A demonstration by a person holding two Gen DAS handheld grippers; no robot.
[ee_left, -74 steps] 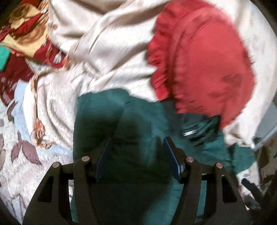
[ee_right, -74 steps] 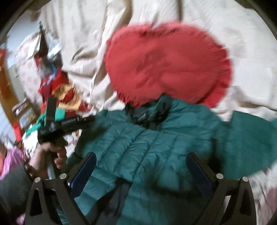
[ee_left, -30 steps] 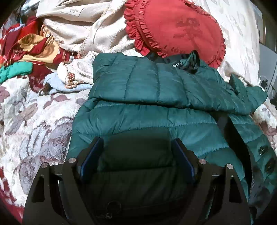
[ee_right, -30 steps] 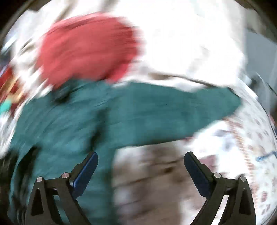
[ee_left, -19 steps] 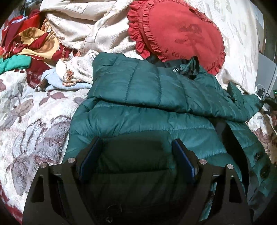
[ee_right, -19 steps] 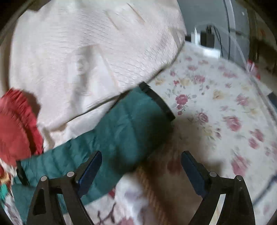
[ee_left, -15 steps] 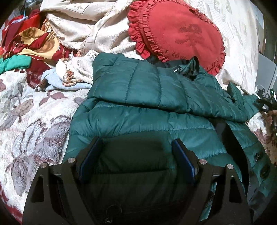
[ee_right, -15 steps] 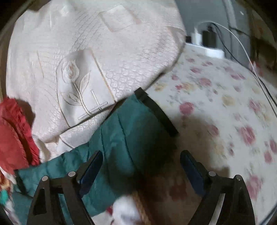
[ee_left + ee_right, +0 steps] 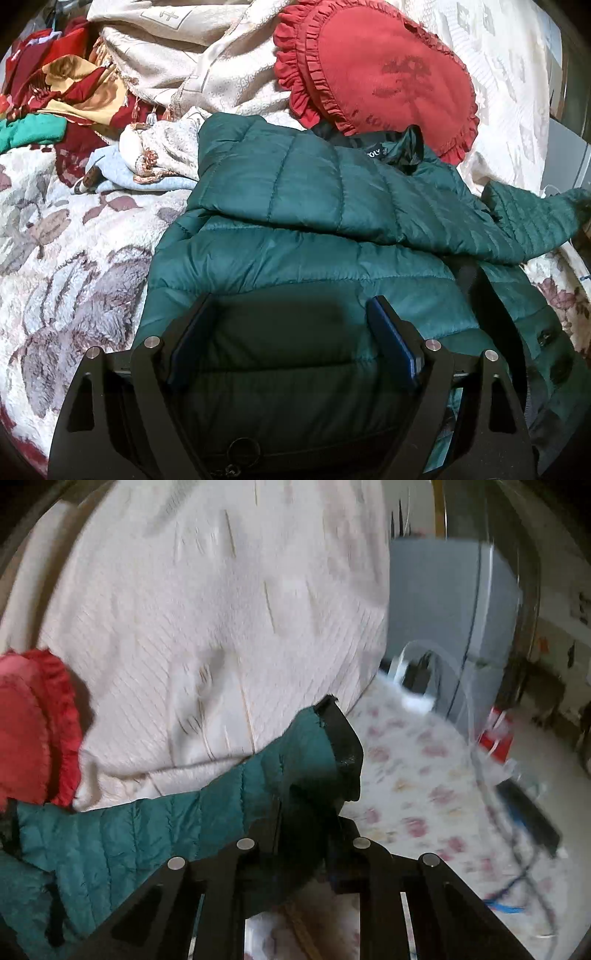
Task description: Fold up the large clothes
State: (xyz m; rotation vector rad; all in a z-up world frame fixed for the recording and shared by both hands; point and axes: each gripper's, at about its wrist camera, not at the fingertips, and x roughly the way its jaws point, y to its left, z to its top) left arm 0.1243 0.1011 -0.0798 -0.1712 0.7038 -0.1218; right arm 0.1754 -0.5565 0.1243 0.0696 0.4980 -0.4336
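A dark green quilted jacket (image 9: 295, 236) lies on the bed, its left sleeve folded across the chest. My left gripper (image 9: 291, 332) is open and empty, its fingers just above the jacket's lower front. My right gripper (image 9: 303, 812) is shut on the jacket's other sleeve (image 9: 229, 797) near its black cuff (image 9: 343, 738), holding it lifted off the bed. That sleeve's end also shows at the right of the left wrist view (image 9: 546, 218).
A red frilled cushion (image 9: 376, 74) lies behind the collar, with a cream blanket (image 9: 184, 48) and a pile of coloured clothes (image 9: 55, 92) at the far left. The floral bedspread (image 9: 55, 258) lies under everything. A grey cabinet (image 9: 454, 620) and cables (image 9: 517, 878) sit past the bed's right edge.
My right gripper was open over the sleeve end; it has closed on the sleeve near the cuff and lifted it. The left gripper has stayed still and open.
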